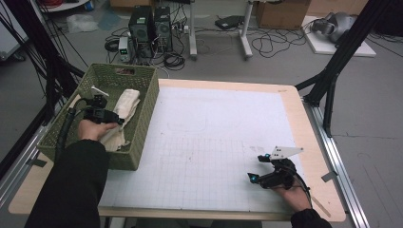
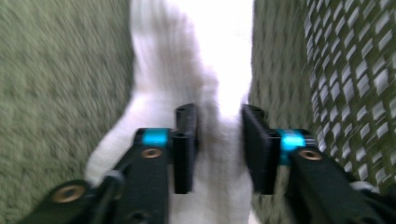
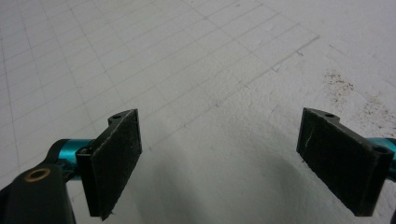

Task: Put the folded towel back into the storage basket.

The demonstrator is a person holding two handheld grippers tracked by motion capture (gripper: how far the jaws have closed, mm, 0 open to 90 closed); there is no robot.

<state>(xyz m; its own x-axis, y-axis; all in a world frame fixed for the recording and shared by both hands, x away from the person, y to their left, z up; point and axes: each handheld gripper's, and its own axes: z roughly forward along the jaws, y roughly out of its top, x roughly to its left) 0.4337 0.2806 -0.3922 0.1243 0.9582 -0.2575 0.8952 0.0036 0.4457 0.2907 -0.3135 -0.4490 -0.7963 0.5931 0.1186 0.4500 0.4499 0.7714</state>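
One white cloth (image 2: pixel 187 70) lies in one green basket (image 1: pixel 142 118), a fold of it between the half-closed jaws of the left gripper (image 2: pixel 218 140), pad contact unclear through blur, that hand reaching into the basket, while the right gripper (image 3: pixel 219 158) rests wide open, low over the mat (image 1: pixel 214 142).
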